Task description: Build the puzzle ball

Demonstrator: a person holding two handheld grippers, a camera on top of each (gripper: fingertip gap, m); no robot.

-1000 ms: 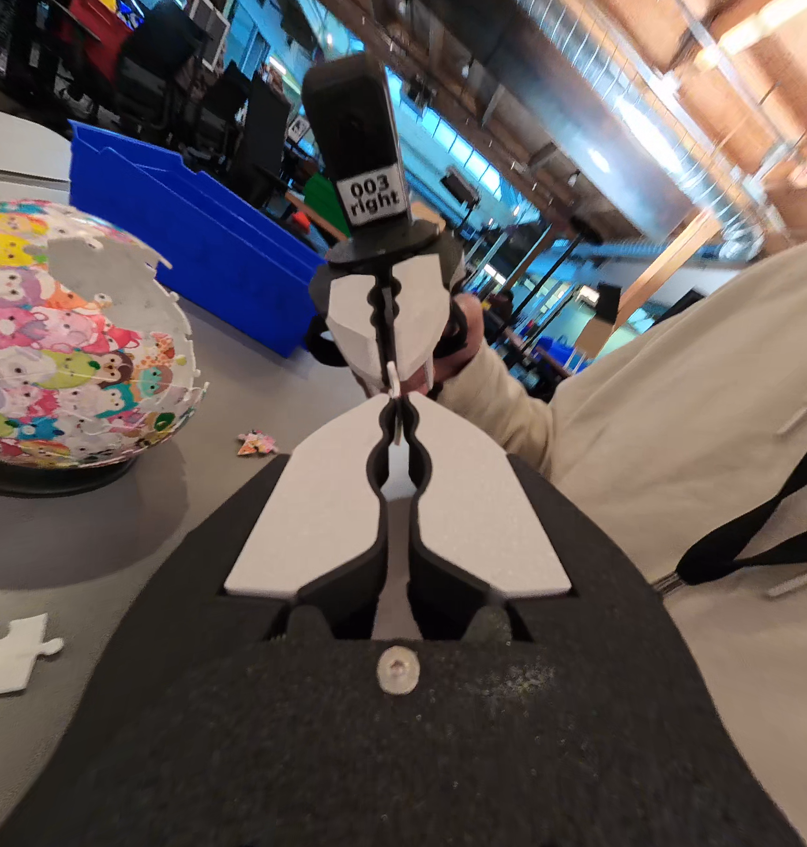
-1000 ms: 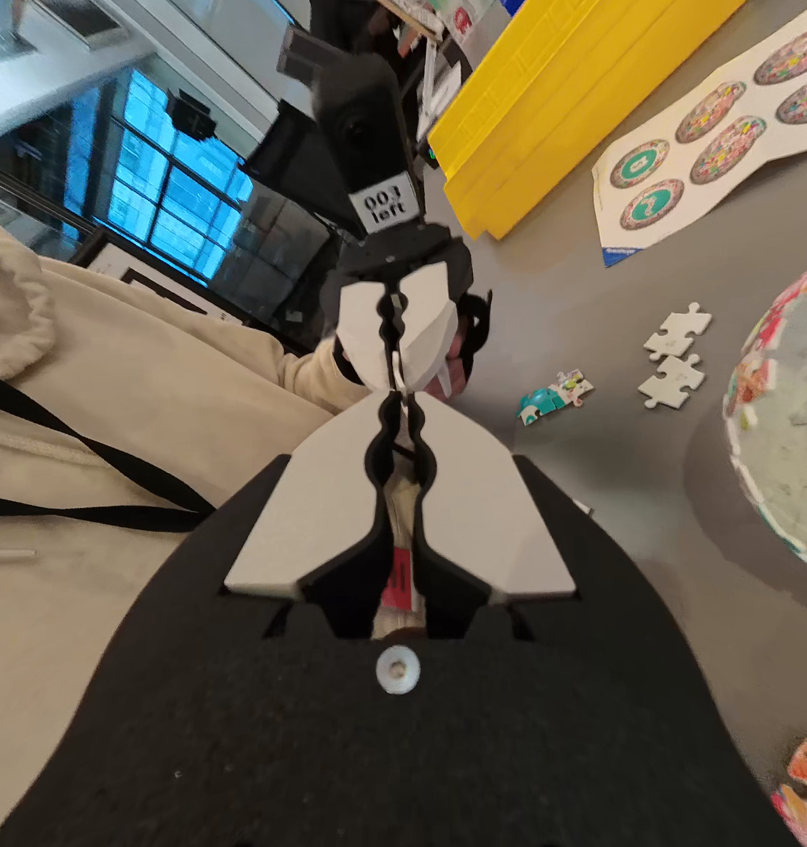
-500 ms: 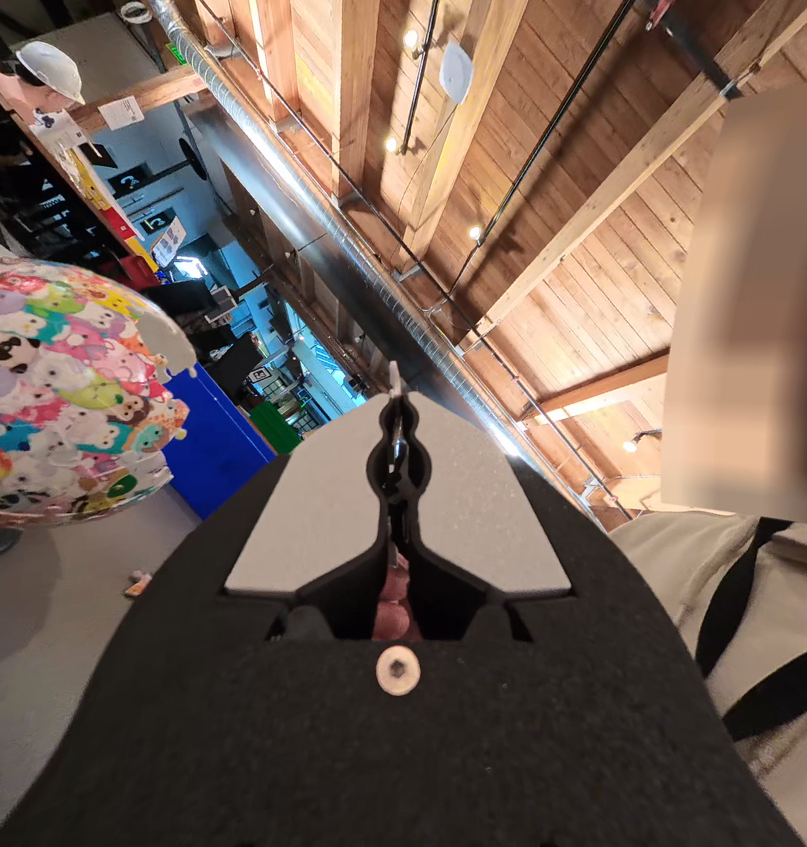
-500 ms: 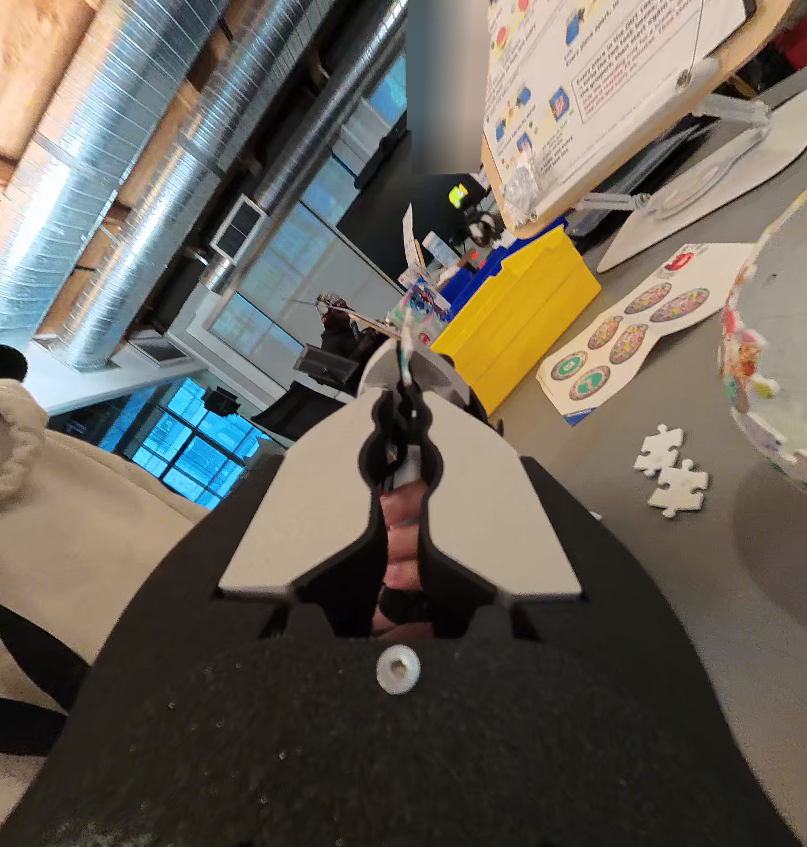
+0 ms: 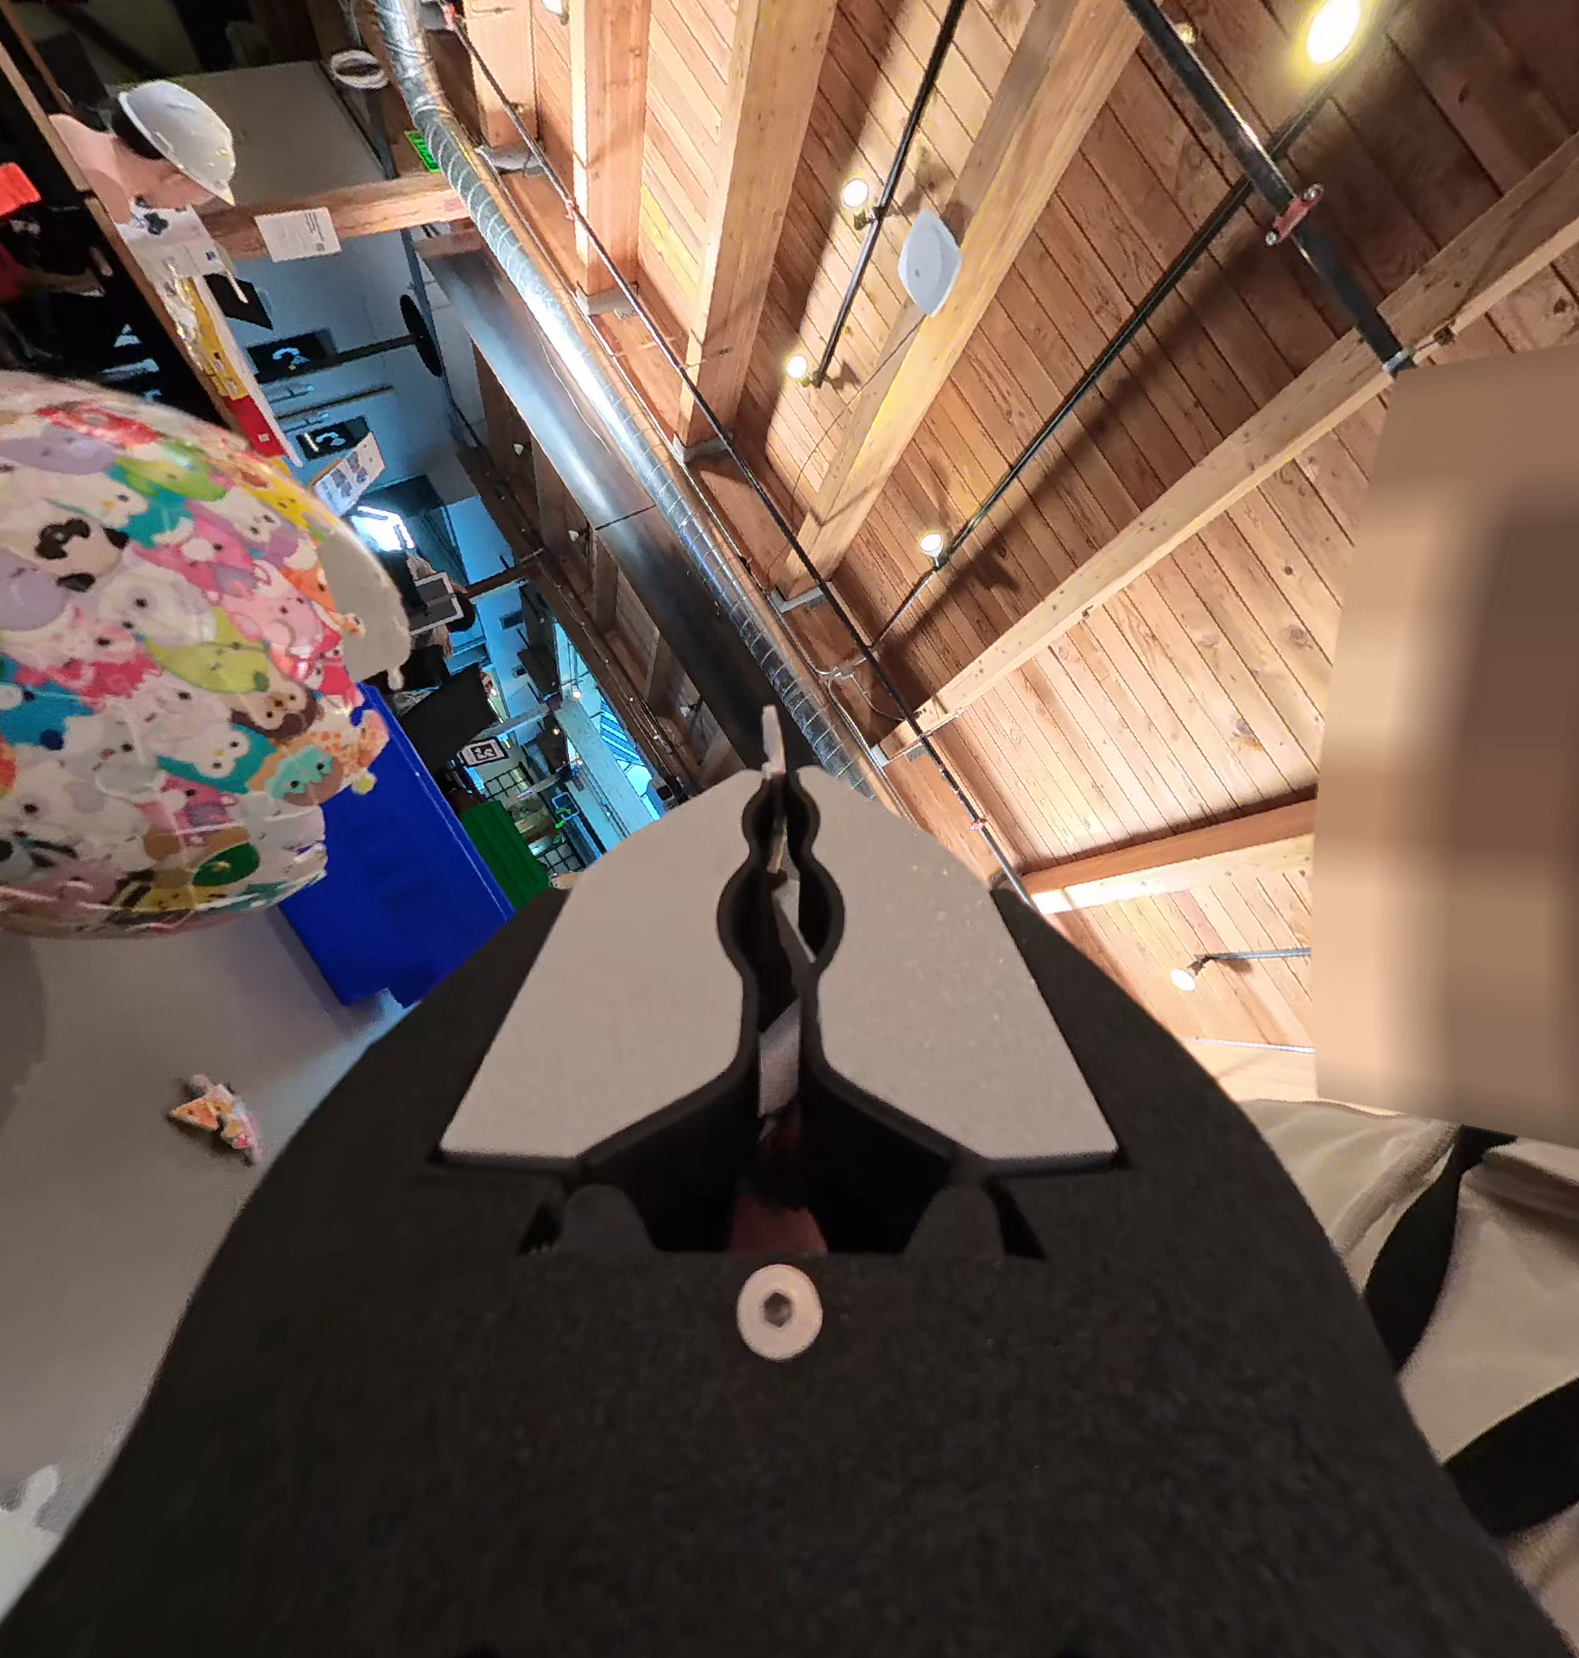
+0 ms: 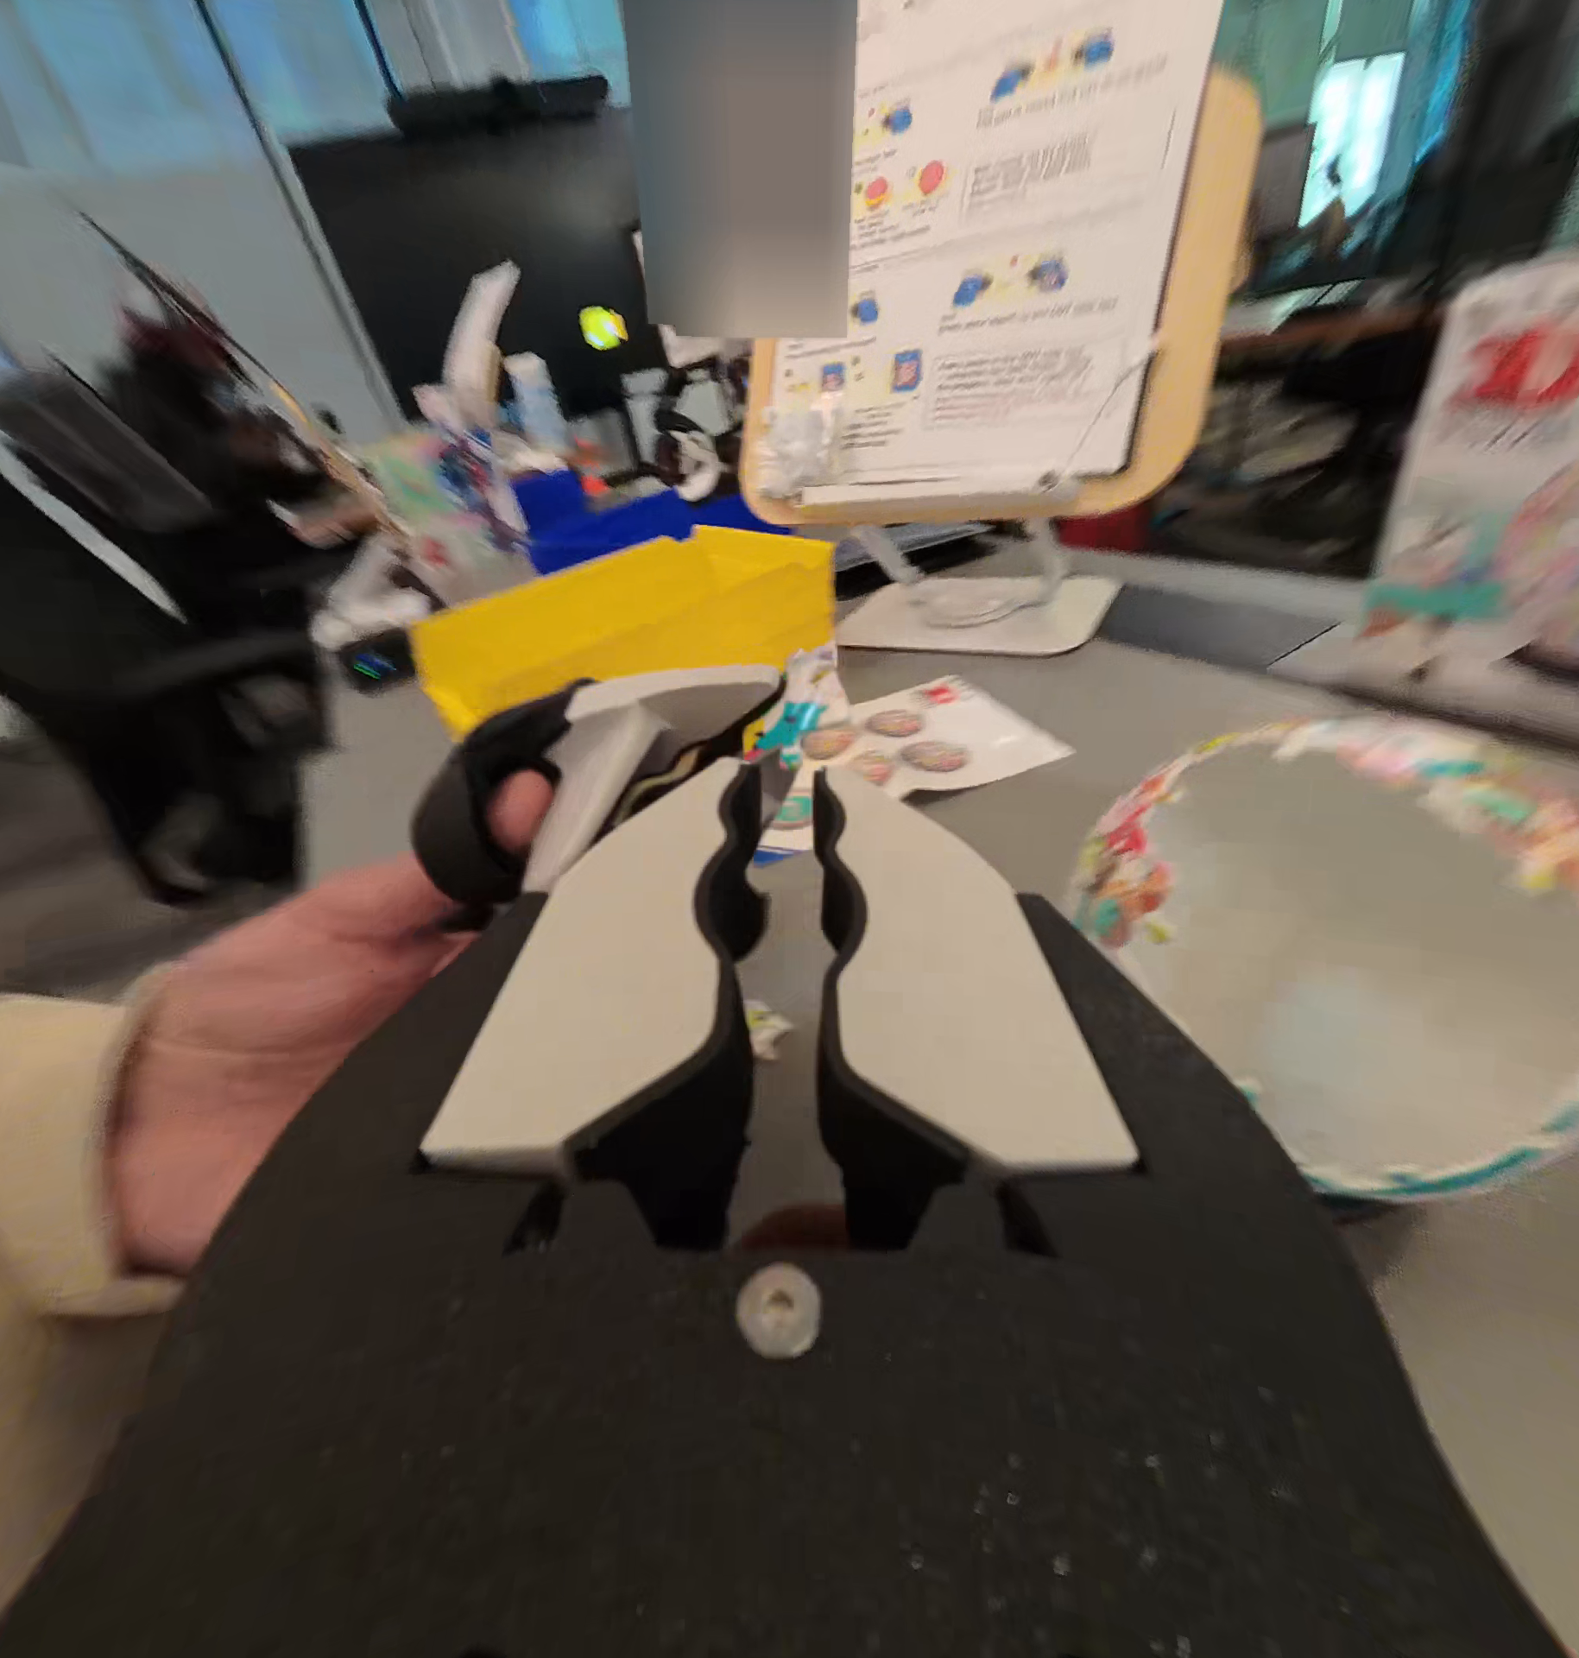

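Note:
The puzzle ball (image 5: 140,673) is a part-built shell with colourful animal prints, at the left of the left wrist view. In the right wrist view its open grey inside (image 6: 1351,969) faces me at the right. My left gripper (image 5: 775,776) is shut on a puzzle piece (image 5: 772,740), seen edge-on and sticking out past the tips. In the right wrist view the left gripper (image 6: 642,745) holds that colourful piece (image 6: 799,709) just beyond my right gripper (image 6: 781,781). The right gripper's jaws stand apart and empty.
A blue bin (image 5: 391,861) stands behind the ball. Loose pieces (image 5: 216,1112) (image 6: 763,1032) lie on the grey table. A yellow bin (image 6: 624,619), a printed leaflet (image 6: 929,745), an instruction board on a stand (image 6: 992,269) and the puzzle box (image 6: 1530,449) are at the back. The tips of both grippers are at nearly the same place.
Both grippers held the piece tip to tip. The right gripper has opened and let go, and its view has swung down to the table. The left still holds the piece.

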